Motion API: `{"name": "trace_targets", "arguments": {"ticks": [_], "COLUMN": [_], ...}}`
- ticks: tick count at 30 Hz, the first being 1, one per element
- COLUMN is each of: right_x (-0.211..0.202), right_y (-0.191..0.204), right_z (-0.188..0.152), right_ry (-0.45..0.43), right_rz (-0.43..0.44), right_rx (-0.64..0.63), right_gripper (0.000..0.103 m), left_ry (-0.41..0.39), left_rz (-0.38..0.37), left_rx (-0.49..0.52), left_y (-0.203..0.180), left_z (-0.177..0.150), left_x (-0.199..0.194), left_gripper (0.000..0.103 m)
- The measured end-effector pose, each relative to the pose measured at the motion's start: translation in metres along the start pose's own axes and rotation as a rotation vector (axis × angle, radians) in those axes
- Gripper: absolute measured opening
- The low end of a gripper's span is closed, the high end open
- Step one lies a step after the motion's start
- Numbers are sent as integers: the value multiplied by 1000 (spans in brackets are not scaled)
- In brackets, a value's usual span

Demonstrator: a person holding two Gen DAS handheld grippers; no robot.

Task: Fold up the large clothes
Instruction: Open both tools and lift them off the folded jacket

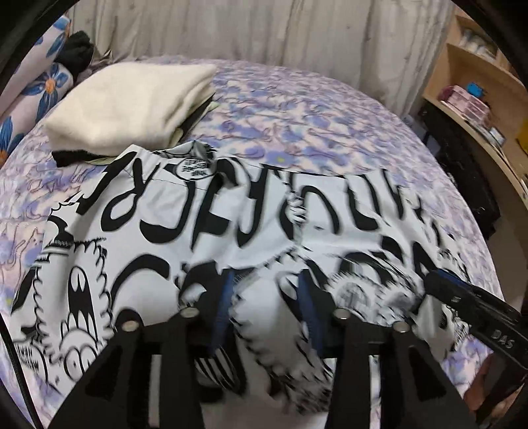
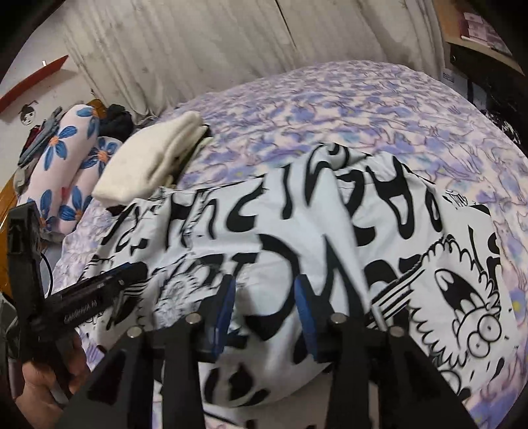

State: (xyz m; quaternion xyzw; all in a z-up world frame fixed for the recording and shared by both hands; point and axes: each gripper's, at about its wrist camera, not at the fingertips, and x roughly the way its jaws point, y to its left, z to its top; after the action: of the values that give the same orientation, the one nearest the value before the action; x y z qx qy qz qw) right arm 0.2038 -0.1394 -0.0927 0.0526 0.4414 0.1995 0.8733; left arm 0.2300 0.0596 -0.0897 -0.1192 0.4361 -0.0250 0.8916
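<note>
A large white garment with black cartoon print (image 1: pixel 204 217) lies on the bed, with its near part bunched up between the fingers of both grippers. My left gripper (image 1: pixel 264 313) has its blue fingers apart with a fold of the garment between them. My right gripper (image 2: pixel 267 316) stands the same way on the garment (image 2: pixel 297 224), fingers apart around a raised fold. The right gripper also shows at the right of the left wrist view (image 1: pixel 468 303). The left gripper shows at the left of the right wrist view (image 2: pixel 99 290).
A folded cream cloth (image 1: pixel 125 105) on darker folded pieces sits at the back left of the purple floral bedsheet (image 1: pixel 313 109). Flowered pillows (image 2: pixel 72 158) lie at the far left. A wooden shelf unit (image 1: pixel 478 82) stands to the right, a curtain (image 1: pixel 231 29) behind.
</note>
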Motion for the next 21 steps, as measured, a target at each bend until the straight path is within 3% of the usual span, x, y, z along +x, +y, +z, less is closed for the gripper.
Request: {"name": "trace_targets", "arguments": {"ticks": [6, 9, 17, 21], "right_x": [19, 10, -33, -69], "right_y": [11, 16, 18, 30], "right_z": [-35, -49, -51, -51], "right_ry": [114, 113, 84, 30], "right_rz": [-36, -46, -6, -11], "right_rx": [-48, -72, 0, -26], "right_gripper": [38, 38, 38, 38], "left_ry": [114, 93, 54, 7], "left_rz": [33, 55, 42, 34], "left_rx": [66, 97, 37, 29], "left_y": [-12, -14, -15, -16], "left_z": [-42, -54, -58, -59], "left_x": [14, 6, -45, -81], "left_gripper": [45, 45, 45, 56]}}
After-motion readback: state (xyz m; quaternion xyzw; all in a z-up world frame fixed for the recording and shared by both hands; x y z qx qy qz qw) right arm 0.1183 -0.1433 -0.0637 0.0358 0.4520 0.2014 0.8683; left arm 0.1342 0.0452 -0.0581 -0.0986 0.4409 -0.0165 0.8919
